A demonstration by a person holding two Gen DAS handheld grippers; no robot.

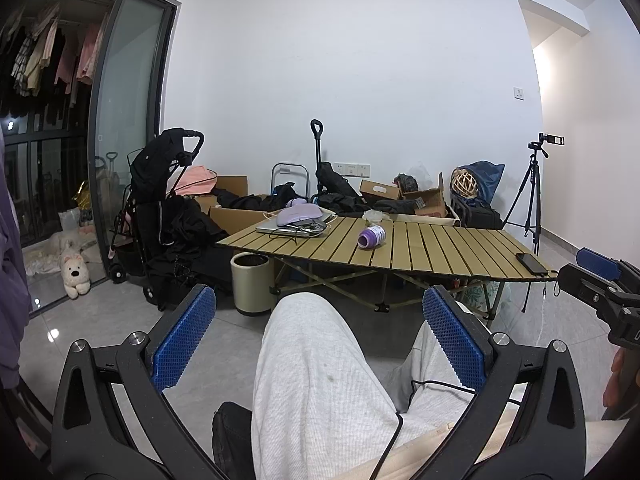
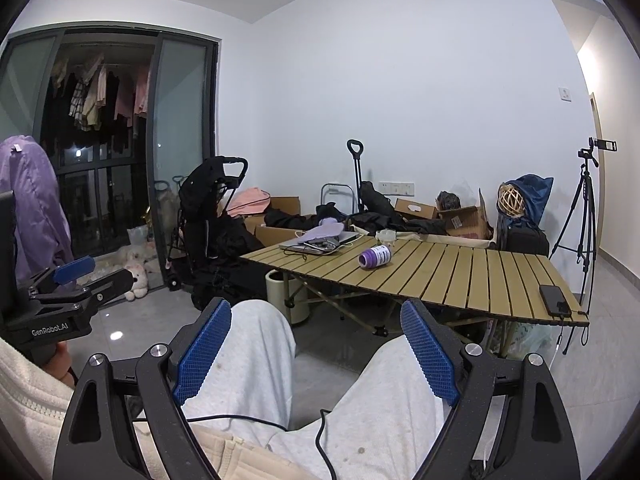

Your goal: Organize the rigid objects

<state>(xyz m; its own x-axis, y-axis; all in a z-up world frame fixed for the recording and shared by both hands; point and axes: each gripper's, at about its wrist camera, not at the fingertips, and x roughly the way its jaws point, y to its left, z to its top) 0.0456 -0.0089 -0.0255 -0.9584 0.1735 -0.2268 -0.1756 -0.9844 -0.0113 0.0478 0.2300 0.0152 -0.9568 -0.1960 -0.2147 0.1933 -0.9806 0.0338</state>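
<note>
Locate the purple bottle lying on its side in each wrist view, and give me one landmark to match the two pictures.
Left wrist view: the purple bottle with white label lies on its side at mid-frame on the slatted wooden folding table.
Right wrist view: the same bottle lies slightly right of centre, on the table's left half.
Shared landmark: the black phone at the table's near right corner.

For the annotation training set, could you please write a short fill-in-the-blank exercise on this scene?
1. The purple bottle on the slatted table lies on its ____.
2. Both the left gripper and the right gripper have their jaws ____.
3. The black phone lies near the table's ____ corner, by the tripod.
4. The laptop sits at the table's far ____ corner.

Missing words: side; open; right; left
</note>
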